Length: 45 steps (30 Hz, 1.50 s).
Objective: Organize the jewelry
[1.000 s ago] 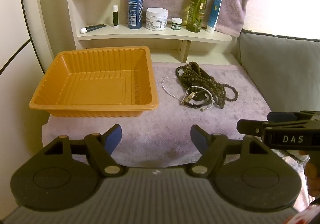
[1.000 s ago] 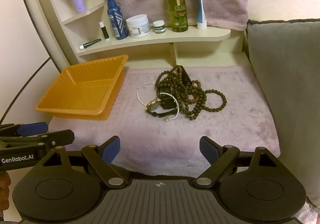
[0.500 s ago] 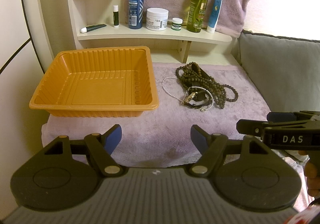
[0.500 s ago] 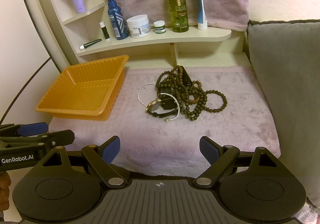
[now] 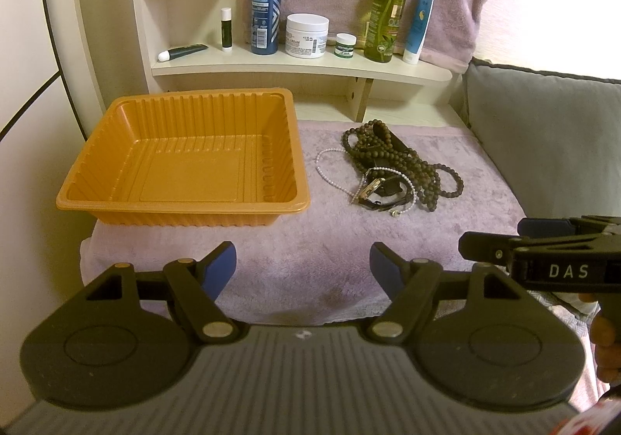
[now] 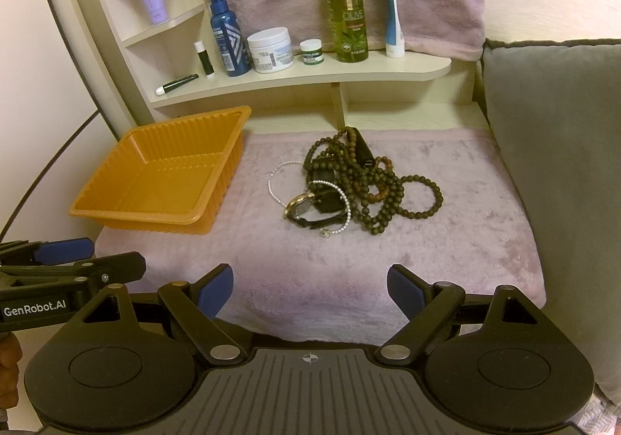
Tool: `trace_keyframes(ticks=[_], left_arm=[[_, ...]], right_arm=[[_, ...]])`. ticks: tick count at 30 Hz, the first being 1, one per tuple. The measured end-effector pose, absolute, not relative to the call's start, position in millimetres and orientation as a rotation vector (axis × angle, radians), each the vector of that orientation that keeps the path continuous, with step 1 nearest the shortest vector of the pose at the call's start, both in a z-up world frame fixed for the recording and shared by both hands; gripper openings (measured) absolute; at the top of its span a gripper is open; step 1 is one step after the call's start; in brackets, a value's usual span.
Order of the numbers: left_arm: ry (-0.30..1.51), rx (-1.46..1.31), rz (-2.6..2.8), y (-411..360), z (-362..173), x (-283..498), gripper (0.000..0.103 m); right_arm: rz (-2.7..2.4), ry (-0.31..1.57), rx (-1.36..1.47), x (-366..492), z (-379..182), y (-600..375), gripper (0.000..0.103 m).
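Just both grippers, left gripper [image 5: 302,264] and right gripper [image 6: 310,285], wide apart, tangled jewelry [image 6: 349,182] beside orange tray [image 5: 128,198].

We note the orange tray [image 5: 186,163] — thin ribbed plastic, faintly glossy. Under it, the mauve towel [image 6: 427,241] is plush, matt cloth. The dark beads [image 6: 388,198] at frame centre look like dull wood; the watch [image 6: 300,204] shows a shiny metal rim. Our gripper fingers [image 6: 215,289] — matt black plastic, blue pads.
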<state>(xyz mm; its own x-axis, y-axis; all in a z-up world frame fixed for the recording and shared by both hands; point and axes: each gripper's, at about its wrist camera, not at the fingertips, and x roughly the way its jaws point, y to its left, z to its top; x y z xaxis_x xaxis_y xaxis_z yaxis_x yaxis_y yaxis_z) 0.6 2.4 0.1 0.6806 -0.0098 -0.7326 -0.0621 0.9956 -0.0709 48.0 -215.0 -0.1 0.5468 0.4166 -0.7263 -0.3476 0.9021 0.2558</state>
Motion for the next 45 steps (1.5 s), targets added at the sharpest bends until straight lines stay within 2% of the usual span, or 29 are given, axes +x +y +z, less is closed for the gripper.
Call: trace_keyframes(ticks=[45], left_arm=[[0.824, -0.102, 0.029, 4.2, -1.8, 0.0, 0.074]], right_arm=[[0.456, 0.88, 0.085, 45.1, -1.8, -213.1, 0.087]])
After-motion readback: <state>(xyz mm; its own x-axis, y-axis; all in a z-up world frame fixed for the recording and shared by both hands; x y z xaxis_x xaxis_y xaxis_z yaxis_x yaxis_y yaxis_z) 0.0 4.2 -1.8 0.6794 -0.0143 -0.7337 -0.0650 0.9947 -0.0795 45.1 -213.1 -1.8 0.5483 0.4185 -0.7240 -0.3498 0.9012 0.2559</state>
